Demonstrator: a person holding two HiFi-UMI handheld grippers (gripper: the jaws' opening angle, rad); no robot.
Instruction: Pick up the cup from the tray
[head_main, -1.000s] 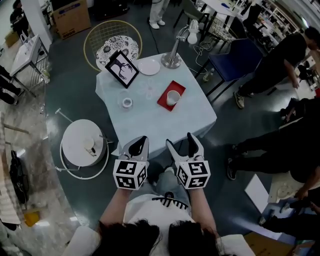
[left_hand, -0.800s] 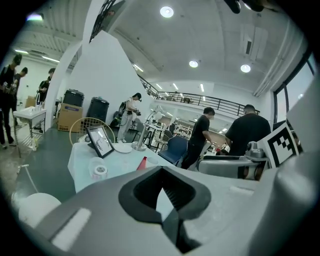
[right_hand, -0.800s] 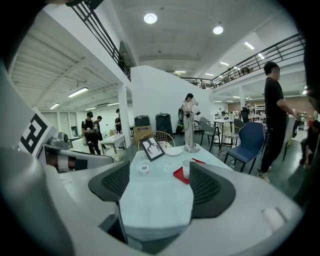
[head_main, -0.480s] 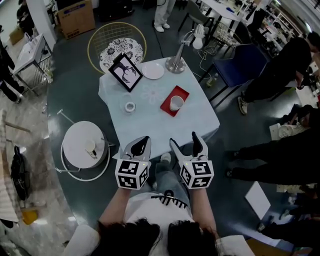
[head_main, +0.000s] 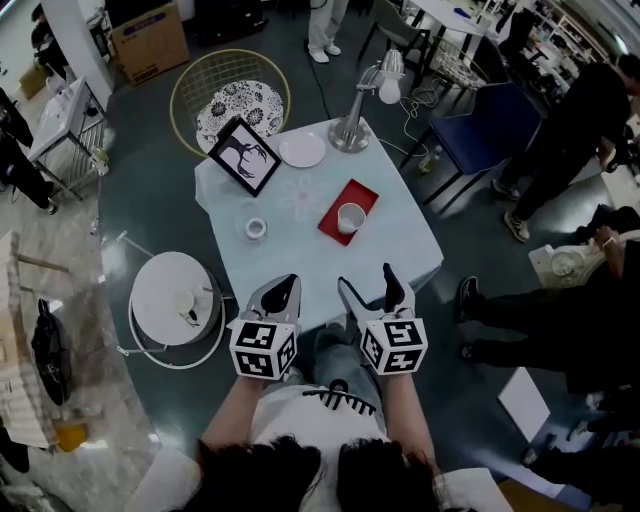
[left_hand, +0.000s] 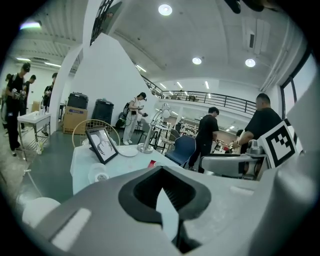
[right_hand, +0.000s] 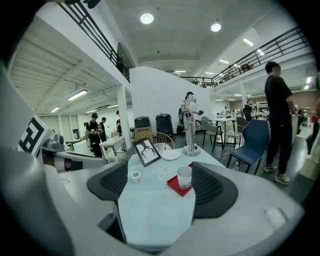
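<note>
Since the earlier frame both grippers have advanced to the near edge of the table (head_main: 300, 265). The jaws of the right gripper (head_main: 368, 284) have just been opening. We see them spread wide with nothing between the pads, the cup (head_main: 349, 216) well ahead. The left gripper (head_main: 284, 290) has its jaws pressed together, empty. The cup stands upright on the red tray (head_main: 364, 192), right of the table's centre, toward its right edge. A picture frame (head_main: 243, 154) stands at the far left corner.

A framed picture (head_main: 243, 155), a white plate (head_main: 302, 149) and a desk lamp (head_main: 352, 122) stand along the worktop's (head_main: 300, 268) upper edge, a small white roll (head_main: 255, 228) at centre-left, and a round side table (head_main: 160, 290) at the frame's left.
</note>
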